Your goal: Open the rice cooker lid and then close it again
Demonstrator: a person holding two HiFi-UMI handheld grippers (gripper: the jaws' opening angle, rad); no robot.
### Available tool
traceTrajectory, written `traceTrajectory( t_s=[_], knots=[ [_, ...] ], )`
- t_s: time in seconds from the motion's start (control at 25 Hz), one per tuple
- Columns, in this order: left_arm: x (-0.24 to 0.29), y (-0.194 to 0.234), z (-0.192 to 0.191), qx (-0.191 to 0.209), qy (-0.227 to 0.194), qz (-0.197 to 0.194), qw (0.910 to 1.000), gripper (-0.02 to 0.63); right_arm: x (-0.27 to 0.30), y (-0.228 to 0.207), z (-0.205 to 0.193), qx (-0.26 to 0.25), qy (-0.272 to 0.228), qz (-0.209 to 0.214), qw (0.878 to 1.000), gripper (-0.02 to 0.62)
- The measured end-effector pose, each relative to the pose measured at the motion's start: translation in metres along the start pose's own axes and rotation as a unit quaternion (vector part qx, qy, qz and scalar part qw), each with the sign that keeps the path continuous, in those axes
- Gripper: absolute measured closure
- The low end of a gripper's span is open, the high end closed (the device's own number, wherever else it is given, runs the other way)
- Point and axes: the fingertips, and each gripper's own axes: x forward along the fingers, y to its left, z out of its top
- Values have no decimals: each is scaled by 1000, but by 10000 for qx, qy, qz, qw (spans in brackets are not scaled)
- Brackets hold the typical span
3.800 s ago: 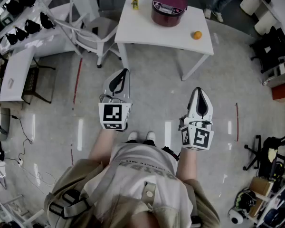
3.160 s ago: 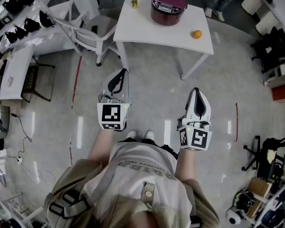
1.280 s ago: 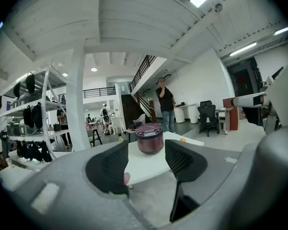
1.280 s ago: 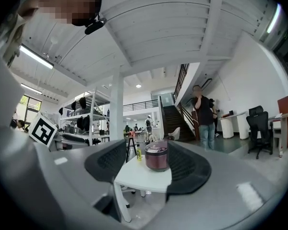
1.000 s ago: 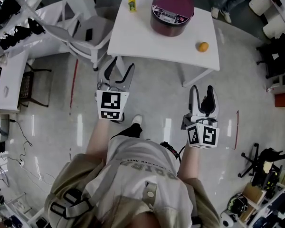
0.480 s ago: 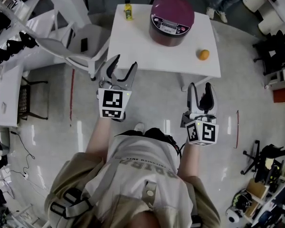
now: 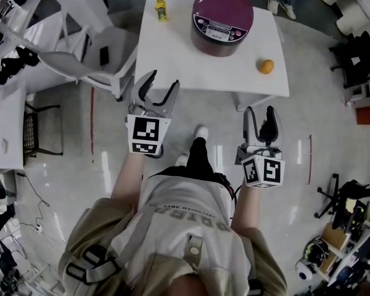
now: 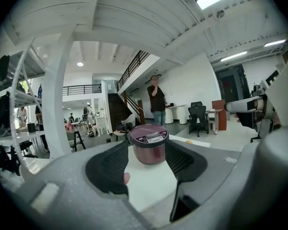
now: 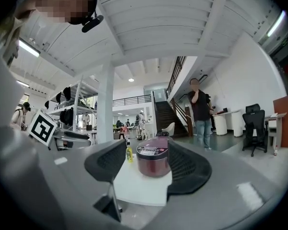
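A maroon rice cooker (image 7: 222, 18) with its lid down stands on the white table (image 7: 172, 54) at the far side; it also shows ahead between the jaws as the rice cooker (image 8: 149, 143) and the rice cooker (image 9: 153, 160). My left gripper (image 7: 158, 89) hangs open over the floor just short of the table's near left edge, nothing between its fingers. My right gripper (image 7: 259, 116) is open too, empty, over the floor below the table's near right corner. Both point level toward the cooker, well apart from it.
An orange (image 7: 266, 66) lies on the table's right part and a small yellow bottle (image 7: 161, 8) at its far left corner. A white chair (image 7: 95, 54) stands left of the table. A person (image 9: 200, 113) stands beyond the table. Shelving (image 7: 9, 17) lines the left.
The person carrying the grippers has walked toward the table; both grippers are nearer to it. The jaws, shut in the oldest frames, now stand open.
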Motion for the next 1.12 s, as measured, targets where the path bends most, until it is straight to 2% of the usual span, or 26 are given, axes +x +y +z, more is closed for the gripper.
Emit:
traceTrajectory(
  t_s=[0.4, 0.88, 1.12],
  knots=[
    [46, 11, -6, 89, 145, -4, 9999, 354, 49, -17, -8, -59, 126, 132, 9998, 344],
    [120, 22, 8, 105, 187, 55, 9998, 354, 134, -42, -2, -270, 254, 513, 9980, 339],
    [155, 27, 17, 183, 236, 100, 9995, 354, 176, -51, 1, -407, 312, 831, 9952, 334]
  ],
)
